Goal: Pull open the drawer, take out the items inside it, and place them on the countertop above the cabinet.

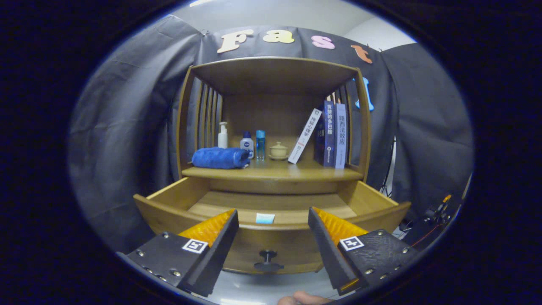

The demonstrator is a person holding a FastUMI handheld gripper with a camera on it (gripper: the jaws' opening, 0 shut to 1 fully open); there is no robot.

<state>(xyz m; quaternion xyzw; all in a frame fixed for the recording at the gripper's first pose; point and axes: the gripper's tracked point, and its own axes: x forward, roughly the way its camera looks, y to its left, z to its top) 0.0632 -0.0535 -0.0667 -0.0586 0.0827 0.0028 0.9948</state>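
Note:
The wooden cabinet's drawer (169,207) stands pulled out toward me, its dark knob (268,259) on the front panel below and between my fingers. A small pale blue item (265,218) lies on the drawer floor near the front wall, just beyond the fingers. On the countertop (296,171) above rests a folded blue towel (220,157) at the left. My gripper (273,220) is open, fingers wide apart over the drawer's front edge, holding nothing.
Behind the towel stand a white pump bottle (222,135), a small white bottle (247,143), a blue bottle (260,144) and a lidded cup (278,150). Several books (330,133) lean at the right. A fingertip (302,299) shows below the gripper.

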